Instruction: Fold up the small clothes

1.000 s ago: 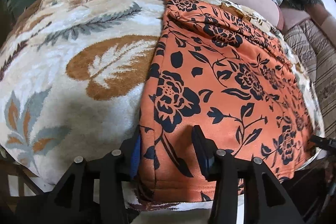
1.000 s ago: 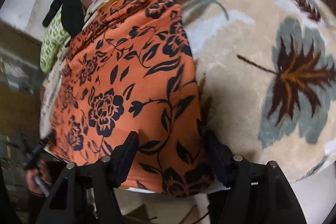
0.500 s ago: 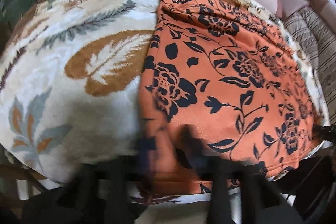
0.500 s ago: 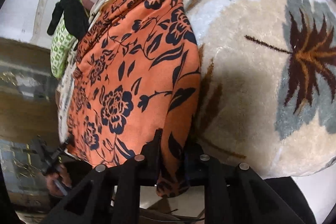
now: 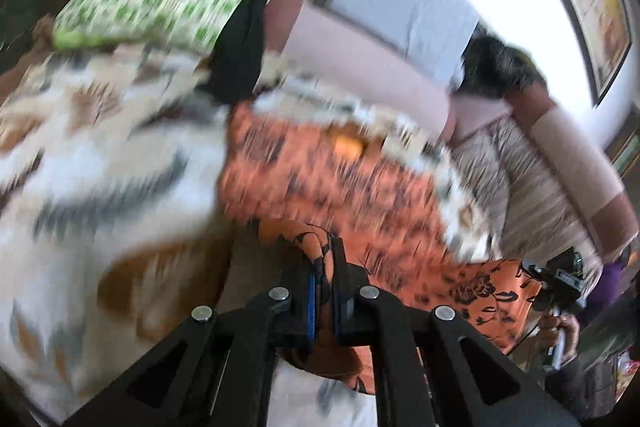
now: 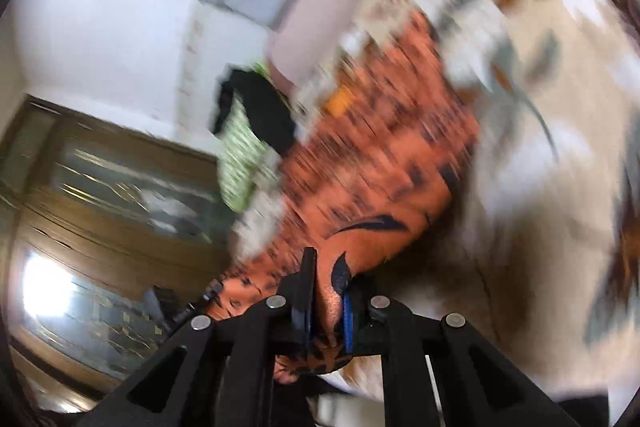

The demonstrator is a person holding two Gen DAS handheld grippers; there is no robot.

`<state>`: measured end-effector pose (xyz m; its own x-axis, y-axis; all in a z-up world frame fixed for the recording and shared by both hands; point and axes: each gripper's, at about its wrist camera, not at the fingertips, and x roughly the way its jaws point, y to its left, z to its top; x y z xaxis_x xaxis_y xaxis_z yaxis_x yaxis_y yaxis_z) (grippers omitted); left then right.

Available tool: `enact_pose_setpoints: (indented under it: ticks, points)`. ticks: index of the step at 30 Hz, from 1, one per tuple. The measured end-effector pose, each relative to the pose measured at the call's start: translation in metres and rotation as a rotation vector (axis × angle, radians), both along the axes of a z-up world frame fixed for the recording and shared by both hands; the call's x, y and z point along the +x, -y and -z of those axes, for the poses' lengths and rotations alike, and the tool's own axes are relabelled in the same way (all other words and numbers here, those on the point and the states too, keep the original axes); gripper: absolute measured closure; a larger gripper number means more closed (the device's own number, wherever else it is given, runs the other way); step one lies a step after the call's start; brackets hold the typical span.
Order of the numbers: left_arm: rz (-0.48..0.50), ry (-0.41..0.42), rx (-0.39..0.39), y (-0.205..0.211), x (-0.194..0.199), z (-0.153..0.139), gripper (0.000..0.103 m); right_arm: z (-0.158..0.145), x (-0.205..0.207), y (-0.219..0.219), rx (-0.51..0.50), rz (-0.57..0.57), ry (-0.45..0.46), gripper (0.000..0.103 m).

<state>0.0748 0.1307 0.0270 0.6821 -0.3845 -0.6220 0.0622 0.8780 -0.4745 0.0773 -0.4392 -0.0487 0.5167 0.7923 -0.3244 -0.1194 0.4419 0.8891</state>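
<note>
The orange floral garment (image 5: 332, 187) is spread on a leafy cream blanket (image 5: 100, 167) over the bed, with its near edge lifted off the blanket at both corners. The left gripper (image 5: 325, 291) has its blue-padded fingers pinched together on one bunched corner of the cloth, and the right gripper (image 6: 326, 311) is clamped on the other corner the same way, fabric squeezed between the pads. Everything past the grippers is badly smeared, so I can't really make out how the far half of the garment lies. Just behind it there's a black piece of clothing (image 5: 240, 27) draped against a green-and-white checked pillow (image 5: 148, 7), plus a pinkish bolster (image 5: 360, 59) and a grey pillow (image 5: 400, 7) up by the wall.
</note>
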Motion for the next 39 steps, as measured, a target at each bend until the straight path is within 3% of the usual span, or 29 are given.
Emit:
enact_pose_setpoints:
  ticks: [4,7,8,9,10,11,12,13,14,17,19,23,26,29,31,32,33,35,39]
  points:
    - [-0.062,0.048,0.009,-0.008,0.082,-0.021,0.097,-0.024,0.078,0.007,0.053,0.072,0.049,0.092]
    - [-0.14,0.008,0.032,-0.015,0.145,-0.004,0.093,-0.019,0.147,0.009,0.093,0.114,0.024,0.092]
    - [-0.179,-0.022,0.039,-0.018,0.172,0.014,0.089,-0.012,0.168,0.01,0.085,0.141,0.01,0.088]
    - [-0.199,-0.054,0.048,-0.019,0.192,0.03,0.074,0.005,0.194,0.01,0.073,0.184,-0.026,0.088]
    - [-0.219,-0.115,0.118,-0.015,0.224,0.059,0.067,0.017,0.21,0.01,0.062,0.198,-0.05,0.085]
    - [-0.245,-0.168,0.18,-0.013,0.24,0.079,0.055,0.034,0.228,0.006,0.03,0.204,-0.091,0.074]
    - [-0.268,-0.235,0.235,-0.011,0.254,0.1,0.055,0.054,0.245,0.003,-0.05,0.214,-0.167,0.066]
    - [-0.264,-0.298,0.275,-0.011,0.263,0.119,0.055,0.07,0.254,-0.001,-0.136,0.223,-0.247,0.039]
    - [-0.271,-0.302,0.27,-0.015,0.264,0.122,0.055,0.082,0.256,-0.004,-0.177,0.227,-0.299,0.031]
    - [-0.334,-0.182,0.229,-0.034,0.242,0.1,0.038,0.074,0.24,0.002,-0.161,0.246,-0.193,0.03]
    - [-0.335,-0.127,0.224,-0.042,0.221,0.083,0.037,0.06,0.227,0.009,-0.219,0.248,-0.142,0.028]
    - [-0.226,-0.161,0.212,-0.037,0.184,0.086,0.029,0.06,0.201,0.016,-0.343,0.223,-0.17,0.025]
    - [-0.114,-0.246,0.228,-0.015,0.176,0.111,0.029,0.079,0.188,0.004,-0.384,0.102,-0.246,0.025]
    - [-0.048,-0.297,0.268,0.009,0.181,0.137,0.029,0.088,0.183,-0.019,-0.437,0.01,-0.223,0.025]
    - [-0.07,-0.294,0.277,0.013,0.186,0.145,0.045,0.087,0.186,-0.028,-0.445,-0.026,-0.201,0.024]
    - [-0.067,-0.291,0.283,0.016,0.187,0.145,0.067,0.087,0.188,-0.034,-0.447,-0.043,-0.203,0.028]
    - [-0.062,-0.3,0.277,0.019,0.19,0.145,0.08,0.088,0.19,-0.037,-0.458,-0.048,-0.212,0.033]
    - [-0.076,-0.324,0.27,0.022,0.195,0.144,0.083,0.096,0.199,-0.041,-0.426,-0.065,-0.271,0.073]
    - [-0.126,-0.295,0.264,0.021,0.188,0.125,0.086,0.084,0.2,-0.049,-0.399,-0.03,-0.259,0.081]
